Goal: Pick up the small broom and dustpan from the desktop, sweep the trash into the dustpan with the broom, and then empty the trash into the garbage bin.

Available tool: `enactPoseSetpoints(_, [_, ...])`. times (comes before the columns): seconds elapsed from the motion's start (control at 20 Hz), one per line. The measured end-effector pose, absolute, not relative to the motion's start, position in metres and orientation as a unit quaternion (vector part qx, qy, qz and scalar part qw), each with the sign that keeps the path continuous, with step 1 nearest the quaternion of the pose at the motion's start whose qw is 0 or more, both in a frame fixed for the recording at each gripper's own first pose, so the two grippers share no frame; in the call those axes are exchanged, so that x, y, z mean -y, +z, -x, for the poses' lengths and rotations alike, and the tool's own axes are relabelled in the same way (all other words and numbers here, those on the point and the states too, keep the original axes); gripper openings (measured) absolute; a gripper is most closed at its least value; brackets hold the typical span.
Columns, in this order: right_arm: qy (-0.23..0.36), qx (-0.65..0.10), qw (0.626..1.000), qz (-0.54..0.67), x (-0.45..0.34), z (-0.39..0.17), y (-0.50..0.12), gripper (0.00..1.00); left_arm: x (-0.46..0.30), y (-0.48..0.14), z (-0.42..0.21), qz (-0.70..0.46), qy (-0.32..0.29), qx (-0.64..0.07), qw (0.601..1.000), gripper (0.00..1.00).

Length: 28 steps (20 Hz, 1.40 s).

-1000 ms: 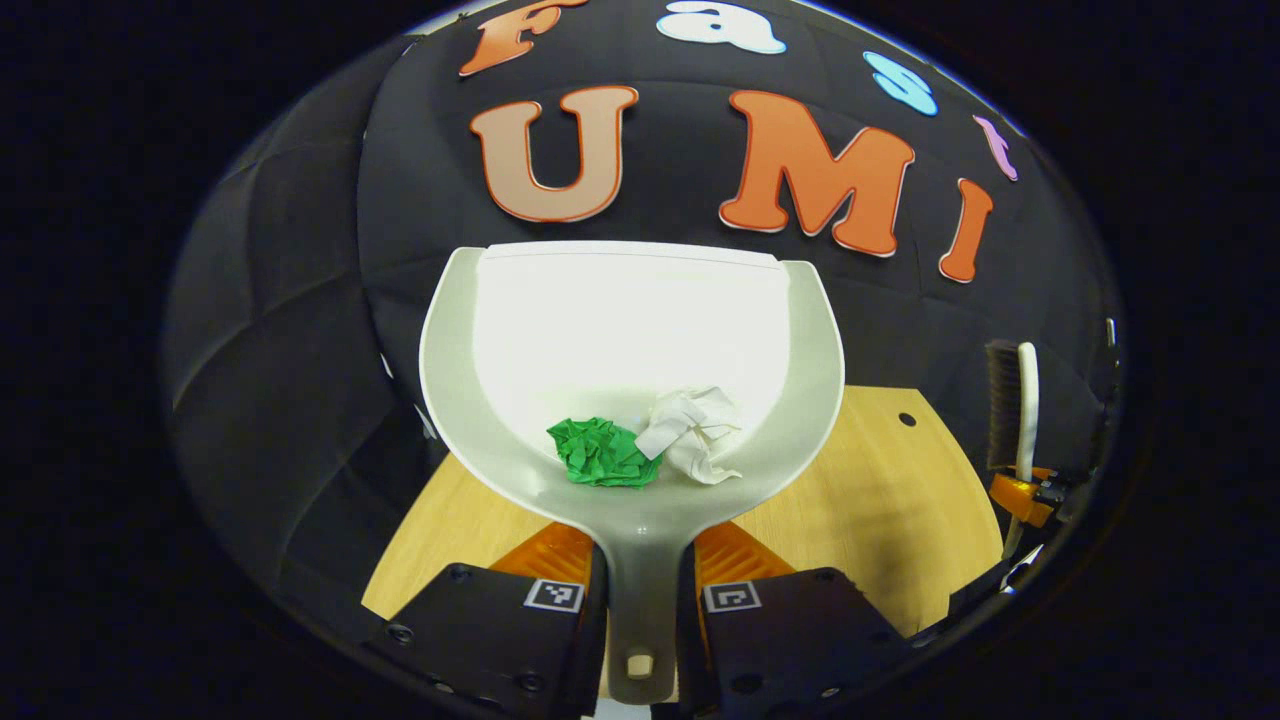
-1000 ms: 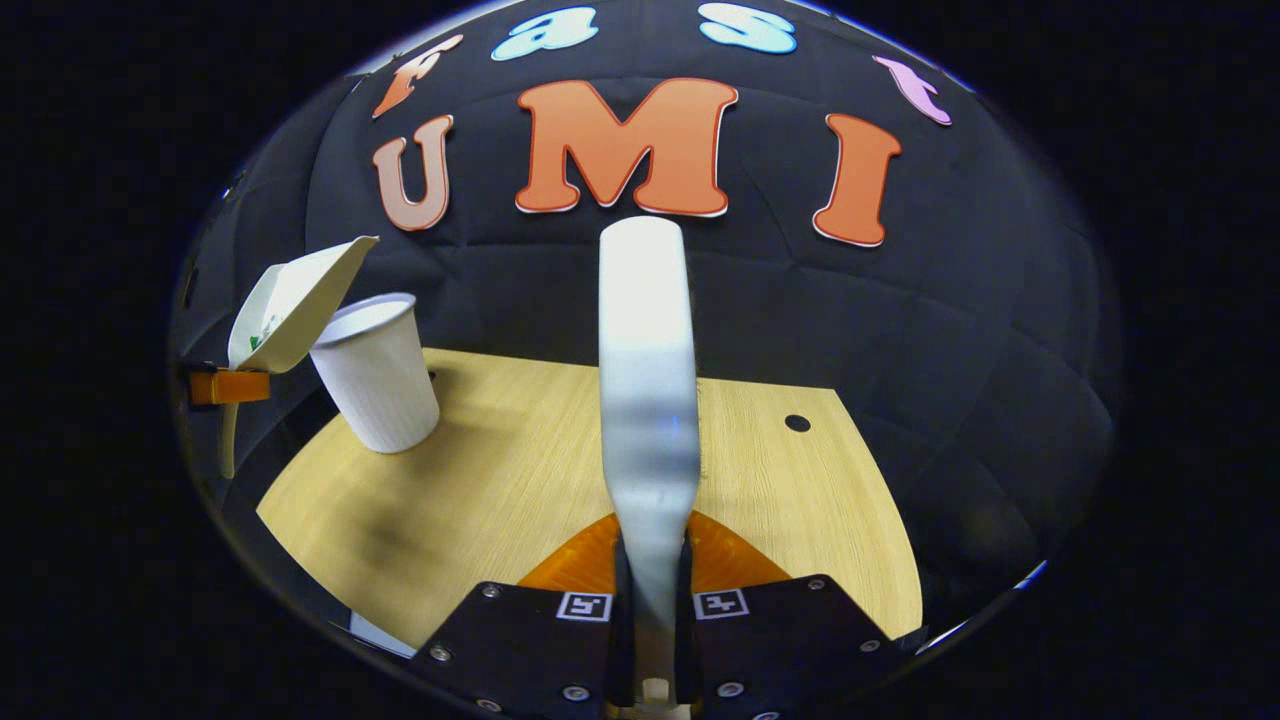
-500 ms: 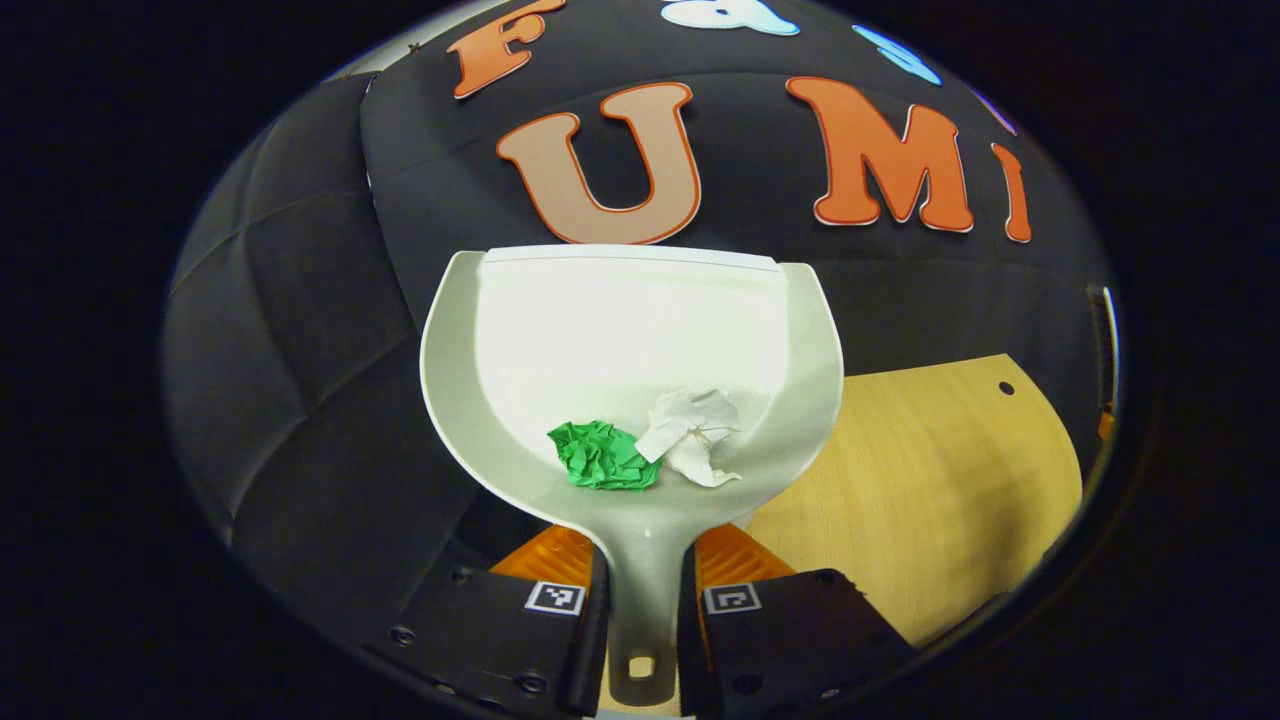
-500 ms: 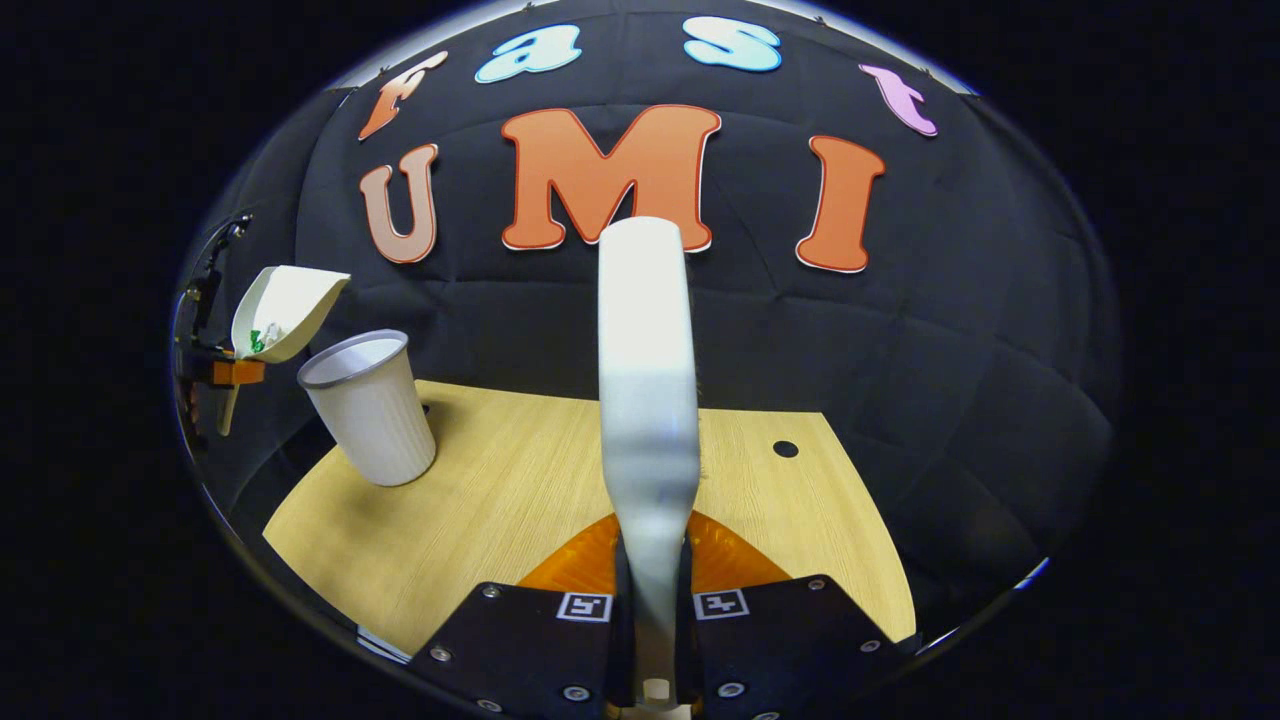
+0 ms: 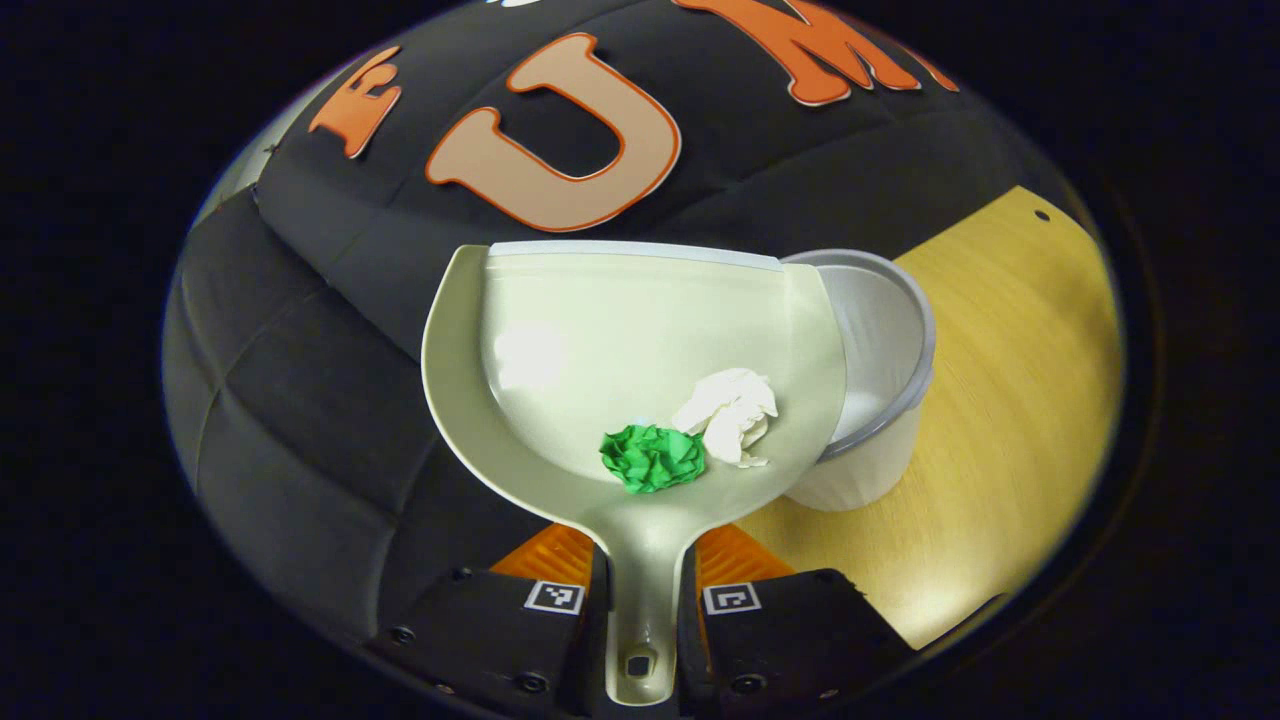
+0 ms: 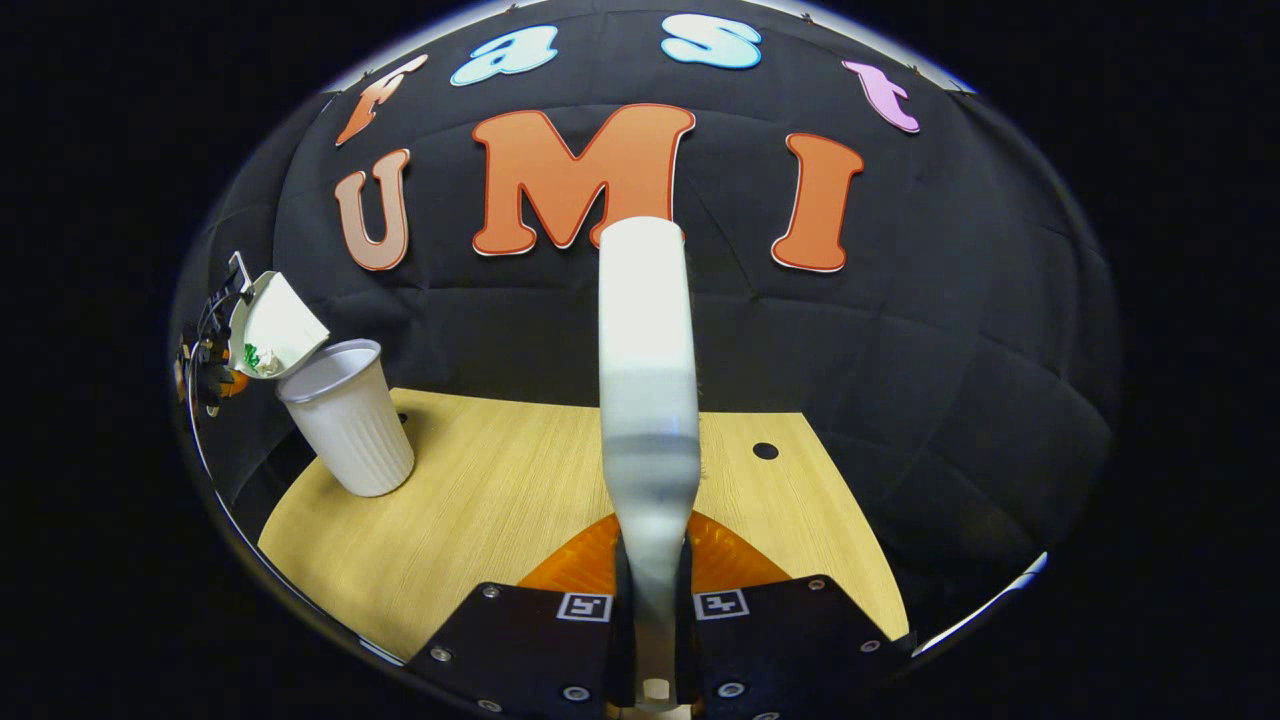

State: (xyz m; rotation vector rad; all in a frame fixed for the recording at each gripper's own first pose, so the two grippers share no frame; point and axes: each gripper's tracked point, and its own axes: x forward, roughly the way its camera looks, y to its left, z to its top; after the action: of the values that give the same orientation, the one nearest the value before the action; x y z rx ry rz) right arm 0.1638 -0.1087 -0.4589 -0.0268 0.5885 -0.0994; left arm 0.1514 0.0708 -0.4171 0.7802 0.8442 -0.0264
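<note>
- Dustpan (image 5: 640, 340): one, white, held up off the desktop by its handle, both fingers of the left gripper (image 5: 640, 610) clamped on the handle. From the right gripper view the dustpan (image 6: 275, 328) sat tilted above the bin's rim at the far left corner of the desktop.
- Trash: two crumpled wads, one green paper ball (image 5: 652, 458) and one white paper ball (image 5: 730, 415), touching each other, both inside the pan near the handle end.
- Garbage bin (image 5: 880, 340): one white ribbed cup-shaped bin, upright on the desktop, partly hidden behind the pan's right edge in the left gripper view. What could be seen of its inside looked bare; the rest was hidden by the pan. In the right gripper view the bin (image 6: 345, 420) stood near the far left corner.
- Broom (image 6: 648, 400): one, white handle pointing up and away, right gripper (image 6: 652, 605) clenched on its lower end with both fingers pressing. Bristles hidden in that view.
- Desktop (image 6: 500, 520): light wood, one dark round hole (image 6: 765, 451) near the far right corner.
- Room: black quilted cloth wall behind and around the desktop.
</note>
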Motion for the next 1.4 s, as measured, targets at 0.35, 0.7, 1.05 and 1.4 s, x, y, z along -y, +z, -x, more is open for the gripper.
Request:
enactPoseSetpoints(0.35, [-0.061,-0.296,0.953,0.016,0.113,-0.17,-0.464,0.15,-0.077,-0.41,-0.164,-0.559,-0.074,-0.344,0.751,0.28])
enactPoseSetpoints(0.7, [-0.062,-0.301,0.951,0.022,0.109,-0.17,-0.469,0.15,-0.08,-0.384,-0.171,-0.7,-0.118,-0.266,0.652,0.28])
enactPoseSetpoints(1.05, [-0.066,-0.302,0.951,0.024,0.109,-0.17,-0.47,0.15,-0.076,-0.358,-0.181,-0.78,-0.117,-0.186,0.585,0.28])
enactPoseSetpoints(1.4, [-0.058,-0.304,0.951,0.018,0.102,-0.167,-0.471,0.15,-0.065,-0.405,-0.148,-0.578,-0.065,-0.289,0.76,0.28])
